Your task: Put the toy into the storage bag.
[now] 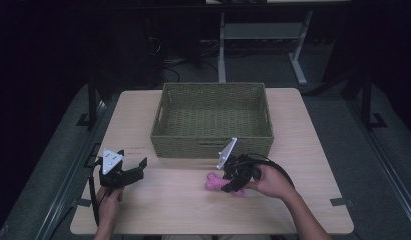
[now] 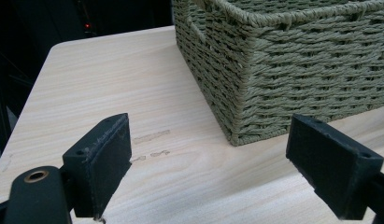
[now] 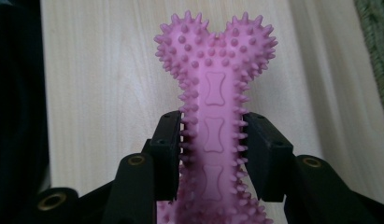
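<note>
Grip seen first: right gripper is clenched on the shaft of a pink spiked bone toy; the bone's long axis is run straight along the gripper's own line, knobbed end pointed away, near end cut off at the bottom of the right gripper view; toy is held low at the desk, right of centre, whether it is touching or just lifted cannot be told; left gripper is held released, jaws spread wide with nothing between, at the desk's near left corner; woven basket is set just beyond the toy, toward the far edge, and looks empty as far as seen; right hand is judged the nearer to the basket; a likely next move is judged to be forward and up over the near wall; basket floor near that wall is hidden in the high view.
</note>
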`<state>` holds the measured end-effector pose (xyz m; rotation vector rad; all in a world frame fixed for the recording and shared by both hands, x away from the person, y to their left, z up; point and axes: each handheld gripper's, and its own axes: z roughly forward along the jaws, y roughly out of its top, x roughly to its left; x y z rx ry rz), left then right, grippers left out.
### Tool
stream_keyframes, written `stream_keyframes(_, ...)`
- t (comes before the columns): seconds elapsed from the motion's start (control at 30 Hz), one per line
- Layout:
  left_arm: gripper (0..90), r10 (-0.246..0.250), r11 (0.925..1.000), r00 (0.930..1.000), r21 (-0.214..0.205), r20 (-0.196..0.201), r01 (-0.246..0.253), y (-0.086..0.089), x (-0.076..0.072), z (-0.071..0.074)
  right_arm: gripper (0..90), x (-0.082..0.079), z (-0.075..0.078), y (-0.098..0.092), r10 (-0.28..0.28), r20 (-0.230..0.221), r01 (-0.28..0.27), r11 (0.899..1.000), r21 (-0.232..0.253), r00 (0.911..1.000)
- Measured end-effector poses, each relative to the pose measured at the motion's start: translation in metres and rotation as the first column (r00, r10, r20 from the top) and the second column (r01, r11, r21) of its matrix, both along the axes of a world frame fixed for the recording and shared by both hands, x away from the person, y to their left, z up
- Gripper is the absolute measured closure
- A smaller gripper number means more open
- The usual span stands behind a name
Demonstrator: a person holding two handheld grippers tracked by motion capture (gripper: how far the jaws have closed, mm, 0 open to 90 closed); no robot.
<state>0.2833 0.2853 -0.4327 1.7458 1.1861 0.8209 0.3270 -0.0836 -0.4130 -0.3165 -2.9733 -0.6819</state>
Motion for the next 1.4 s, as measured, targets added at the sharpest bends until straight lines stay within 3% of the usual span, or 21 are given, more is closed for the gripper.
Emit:
stream_keyframes(0.7,13.7,0.000,1.0000,1.0000,0.003,-0.002,0.000,-0.001,0.002,-0.001,58.4,0.009,0.041,-0.017,0.004,0.011,-0.005,0.998,0.056,0.9999)
stream_keyframes(1.4,13.7,-0.003,1.0000,1.0000,0.000,-0.004,0.003,-0.002,0.002,-0.002,58.5,0.025,0.081,-0.025,0.007,0.034,-0.009,0.998,0.066,0.9994)
